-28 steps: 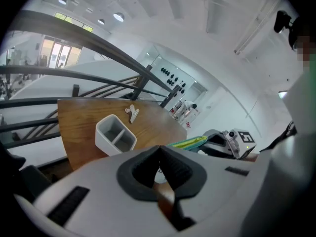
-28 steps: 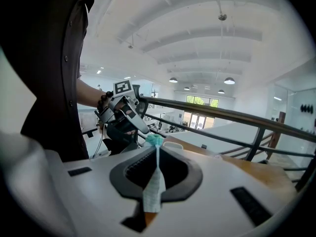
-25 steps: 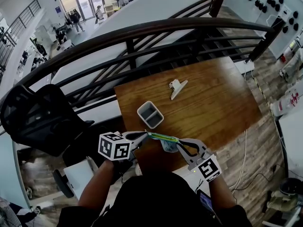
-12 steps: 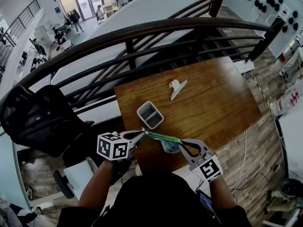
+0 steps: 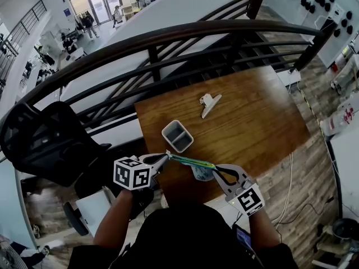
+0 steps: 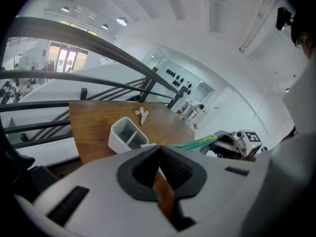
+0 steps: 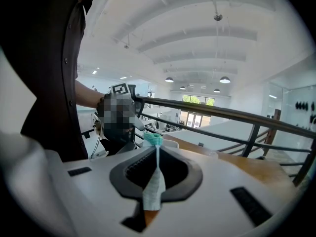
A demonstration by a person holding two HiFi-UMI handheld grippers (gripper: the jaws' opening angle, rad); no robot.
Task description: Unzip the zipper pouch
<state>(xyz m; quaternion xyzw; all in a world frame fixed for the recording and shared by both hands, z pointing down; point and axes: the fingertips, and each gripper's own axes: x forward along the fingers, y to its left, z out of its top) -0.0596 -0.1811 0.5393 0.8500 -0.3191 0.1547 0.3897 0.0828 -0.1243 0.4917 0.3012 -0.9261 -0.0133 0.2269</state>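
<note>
1. Left claw (image 5: 166, 155): the jaws are pressed together and pinch the left end of the zipper pouch (image 5: 194, 165), right at its green zipper edge. I cannot tell whether the pull tab itself sits in the pads.
2. Right claw (image 5: 215, 169): the jaws are closed narrow on the pouch's right end. In the right gripper view, a thin pale fold of the pouch stands upright between the pads, and its teal end pokes out past the tips.
3. Pouch position: it is held in the air, stretched taut between my two claws. It sits above the near part of the wooden table (image 5: 252, 116) and does not rest on it. The pouch body sags a little below the zipper line, toward the right claw.
4. A gray two-compartment bin (image 5: 178, 135) stands upright on the table, just beyond the pouch.
5. A white clip (image 5: 209, 104) lies flat farther back on the table, well apart from the bin.
6. A black chair (image 5: 45, 139) stands to the left of the table, and a dark railing (image 5: 168, 38) curves past the table's far edge.
7. Farthest off, beyond the railing, is a lower hall with glass doors (image 5: 104, 1). The figures there are too small to describe.
</note>
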